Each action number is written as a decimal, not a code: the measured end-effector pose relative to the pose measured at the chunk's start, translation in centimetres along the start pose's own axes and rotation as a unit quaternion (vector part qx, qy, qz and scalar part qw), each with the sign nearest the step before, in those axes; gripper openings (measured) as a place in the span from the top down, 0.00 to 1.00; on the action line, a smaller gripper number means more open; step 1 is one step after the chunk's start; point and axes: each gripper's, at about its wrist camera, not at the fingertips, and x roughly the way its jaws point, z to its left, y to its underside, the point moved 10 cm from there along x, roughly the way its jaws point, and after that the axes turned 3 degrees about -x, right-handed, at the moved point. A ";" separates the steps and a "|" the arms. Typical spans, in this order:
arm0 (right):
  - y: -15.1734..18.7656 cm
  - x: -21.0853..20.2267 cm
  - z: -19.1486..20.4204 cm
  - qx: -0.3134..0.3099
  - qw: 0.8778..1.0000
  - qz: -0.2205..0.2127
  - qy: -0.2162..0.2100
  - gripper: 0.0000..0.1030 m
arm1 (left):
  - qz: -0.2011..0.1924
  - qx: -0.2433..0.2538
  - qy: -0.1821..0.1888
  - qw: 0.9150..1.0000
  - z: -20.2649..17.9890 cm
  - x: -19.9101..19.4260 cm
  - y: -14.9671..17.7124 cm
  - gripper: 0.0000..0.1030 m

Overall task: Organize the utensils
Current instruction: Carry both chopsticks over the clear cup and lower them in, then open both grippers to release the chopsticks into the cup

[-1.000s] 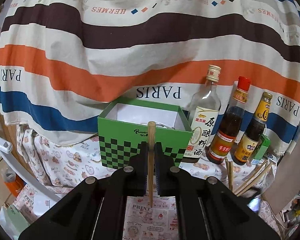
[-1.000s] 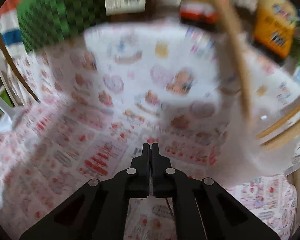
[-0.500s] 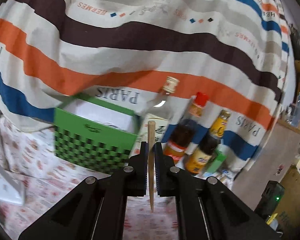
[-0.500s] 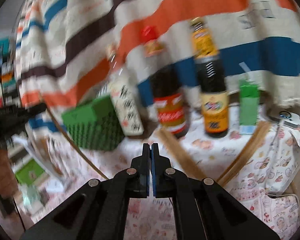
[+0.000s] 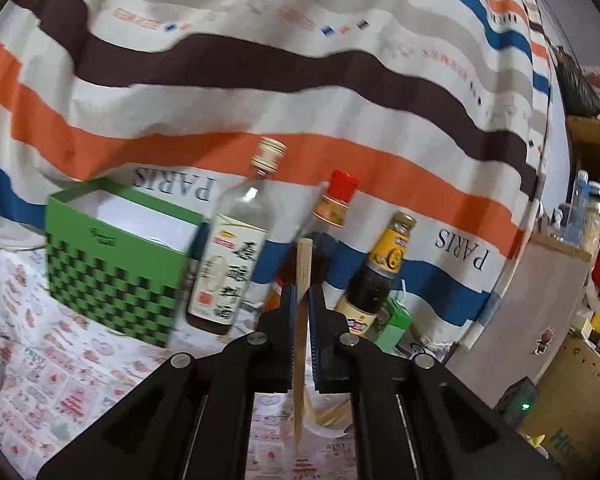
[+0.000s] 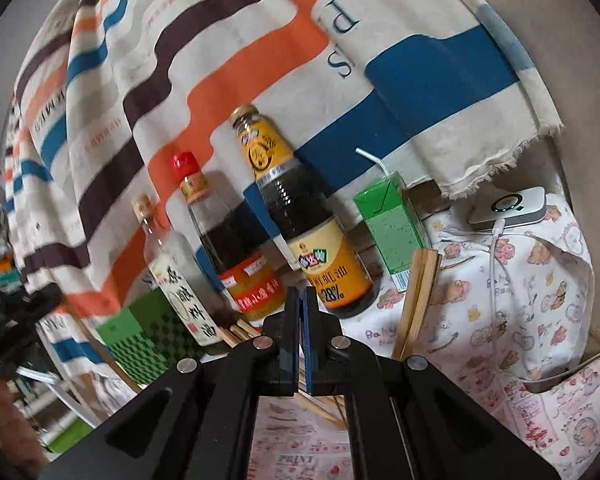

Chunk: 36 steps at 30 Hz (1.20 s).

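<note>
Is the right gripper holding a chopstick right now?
No, the right gripper has its jaws shut with nothing between them, while loose chopsticks lie on the table beyond it.

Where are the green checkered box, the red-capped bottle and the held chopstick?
green checkered box [image 5: 112, 280]: left wrist view, front wall.
red-capped bottle [image 6: 236, 256]: right wrist view, dark body.
chopstick [image 5: 302, 268]: left wrist view, upper shaft above the jaws.

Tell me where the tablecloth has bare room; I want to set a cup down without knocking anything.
Free: the printed tablecloth in front of the green checkered box, and the cloth right of the green drink carton, short of the white charger. Crowded: the three sauce bottles and loose wooden chopsticks between them.
</note>
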 end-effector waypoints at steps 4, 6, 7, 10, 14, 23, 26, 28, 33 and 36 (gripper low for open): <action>-0.9 -0.8 -1.1 0.042 0.999 -0.021 -0.018 0.98 | 0.002 0.016 0.001 1.000 -2.2 2.3 0.4 0.95; -0.4 -0.5 -1.6 0.056 0.998 -0.015 -0.013 0.98 | -0.005 -0.005 0.001 1.000 -2.9 2.9 0.5 0.95; -0.1 -0.4 -1.7 0.060 0.998 -0.014 -0.009 0.98 | -0.003 -0.014 0.010 1.000 -3.3 3.2 0.5 0.95; 0.1 -0.3 -2.3 0.065 0.998 -0.016 -0.004 0.98 | -0.003 -0.024 0.025 0.999 -4.4 4.3 0.1 0.95; -0.3 -0.9 -3.0 0.088 0.996 -0.034 -0.008 0.98 | -0.010 -0.003 0.000 1.000 -4.9 6.2 0.3 0.95; 0.0 -0.3 -5.9 0.166 0.985 -0.046 -0.010 0.98 | 0.034 -0.041 0.003 0.999 -2.7 10.3 5.0 0.95; -0.2 -0.4 -6.0 0.172 0.984 -0.050 -0.019 0.98 | 0.049 -0.031 -0.005 0.998 -2.2 11.3 6.1 0.95; -0.3 -0.3 -6.0 0.174 0.983 -0.053 -0.019 0.98 | 0.063 -0.039 -0.003 0.997 -1.8 11.7 6.9 0.95; 0.0 0.2 -5.7 0.146 0.988 -0.056 0.007 0.98 | 0.083 -0.021 -0.015 0.996 -1.2 12.5 8.7 0.95; 1.1 1.0 -5.8 0.142 0.989 -0.038 0.015 0.98 | 0.106 -0.003 -0.012 0.994 -1.4 13.5 9.7 0.95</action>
